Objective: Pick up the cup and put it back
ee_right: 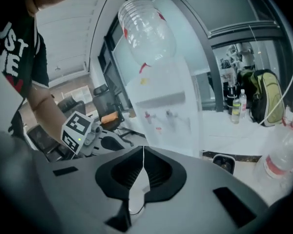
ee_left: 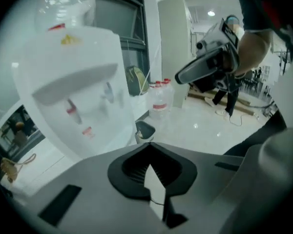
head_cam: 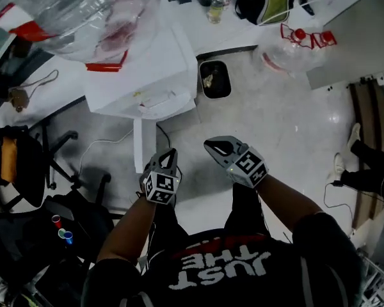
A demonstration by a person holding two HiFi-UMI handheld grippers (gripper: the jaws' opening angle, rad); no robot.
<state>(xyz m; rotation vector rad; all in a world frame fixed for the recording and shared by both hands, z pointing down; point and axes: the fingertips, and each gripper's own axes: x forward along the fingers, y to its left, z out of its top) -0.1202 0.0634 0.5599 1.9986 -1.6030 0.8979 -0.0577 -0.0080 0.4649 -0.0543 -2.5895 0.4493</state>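
The person stands over a white water dispenser [head_cam: 147, 75] with a clear water bottle [head_cam: 83, 11] upended on top, a small dark bin [head_cam: 214, 78] on the floor beside it. The left gripper [head_cam: 169, 153] and right gripper [head_cam: 211, 144] hang side by side in front of the body, clear of the dispenser. Each gripper view shows its jaws pressed together with nothing between them.

No cup can be made out for certain. A small red cylinder [head_cam: 56, 220] and a small blue cylinder [head_cam: 66, 236] sit on a dark bag at the person's lower left, but they are too small to name.

A dispenser cup is likely light and thin-walled, easily crushed or tipped. The safer hold would be across its side wall below the rim, closed gently and kept upright.
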